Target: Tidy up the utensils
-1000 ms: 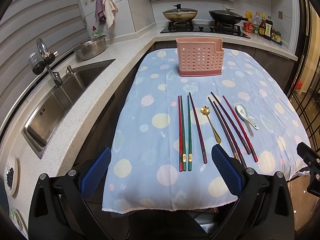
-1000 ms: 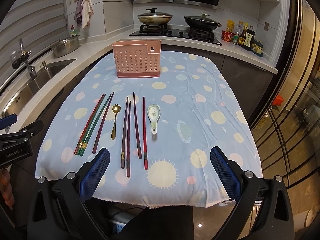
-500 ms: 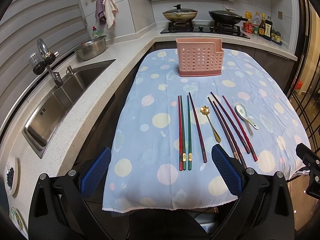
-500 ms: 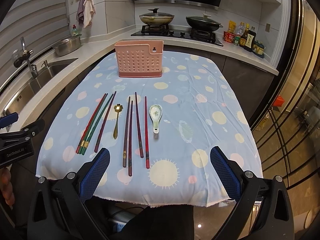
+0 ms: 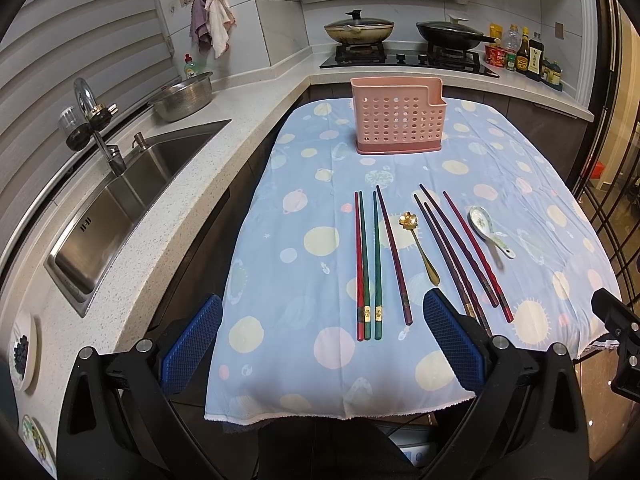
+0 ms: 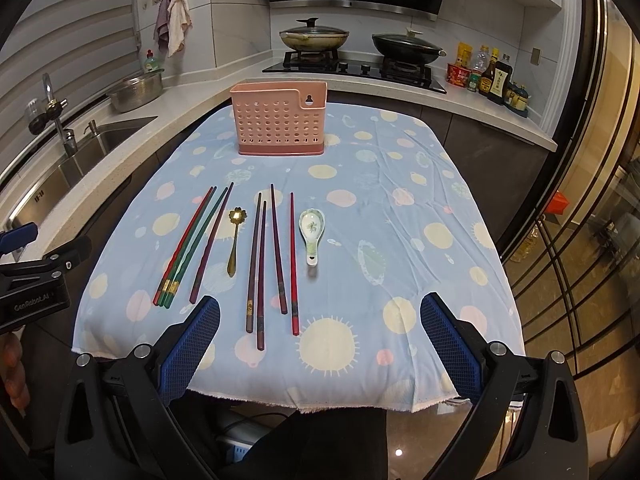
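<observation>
Pink perforated plastic holder [image 6: 279,125] empty, 8 lacquered chopsticks [image 6: 276,256] flat on dotted blue cloth [image 6: 400,208]; right gripper [image 6: 320,344] and left gripper [image 5: 322,346] gape wide: pinch 1 stick near its thick end, lift level.

left gripper [image 5: 322,338] | black frame, blue textured pads, silver screws | right gripper [image 6: 320,336] | same build

Home kitchen. Upper left of the frame: stainless sink [image 5: 120,204] with faucet [image 5: 90,116], metal colander [image 5: 182,96] on the stone counter, cloths [image 5: 212,26] hung on the tiled wall. Top centre: gas hob [image 6: 352,66] with a lidded pan [image 6: 314,36] and a wok [image 6: 408,46], range hood above. Upper right: sauce bottles [image 6: 494,76]. Table [image 6: 400,184] covered with a blue dotted cloth.
</observation>
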Action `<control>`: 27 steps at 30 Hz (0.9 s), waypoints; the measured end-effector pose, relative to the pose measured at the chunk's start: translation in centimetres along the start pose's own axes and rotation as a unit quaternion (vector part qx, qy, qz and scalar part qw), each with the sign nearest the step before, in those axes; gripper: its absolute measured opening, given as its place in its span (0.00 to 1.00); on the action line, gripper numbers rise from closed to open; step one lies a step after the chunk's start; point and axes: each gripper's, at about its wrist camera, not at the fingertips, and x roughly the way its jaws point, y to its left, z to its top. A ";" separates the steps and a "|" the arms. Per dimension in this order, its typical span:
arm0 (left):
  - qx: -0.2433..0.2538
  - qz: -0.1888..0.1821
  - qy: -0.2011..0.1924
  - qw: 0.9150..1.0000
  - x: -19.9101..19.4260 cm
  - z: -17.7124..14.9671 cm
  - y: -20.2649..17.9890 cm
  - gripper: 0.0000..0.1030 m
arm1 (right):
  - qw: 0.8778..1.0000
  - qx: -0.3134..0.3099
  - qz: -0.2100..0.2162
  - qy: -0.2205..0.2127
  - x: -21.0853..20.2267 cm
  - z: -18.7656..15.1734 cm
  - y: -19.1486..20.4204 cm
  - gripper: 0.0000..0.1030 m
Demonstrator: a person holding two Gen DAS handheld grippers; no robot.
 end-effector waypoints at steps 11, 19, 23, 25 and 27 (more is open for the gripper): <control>0.003 -0.001 -0.001 1.000 -0.5 0.1 -0.2 0.93 | 1.000 -0.001 0.000 0.001 0.0 0.0 0.0 0.93; 0.003 -0.001 -0.001 1.000 -0.6 0.1 -0.4 0.93 | 1.000 0.000 0.001 0.000 0.0 -0.1 0.0 0.93; 0.003 -0.001 0.000 1.000 -0.6 0.1 -0.4 0.93 | 1.000 0.000 0.001 0.000 0.0 0.0 0.0 0.93; 0.002 -0.001 0.001 1.000 -0.6 0.1 -0.4 0.93 | 1.000 0.001 0.001 0.000 0.0 0.0 0.0 0.93; -0.001 -0.003 0.007 1.000 -0.2 0.1 -0.3 0.93 | 1.000 0.001 0.001 0.001 0.0 -0.1 0.0 0.93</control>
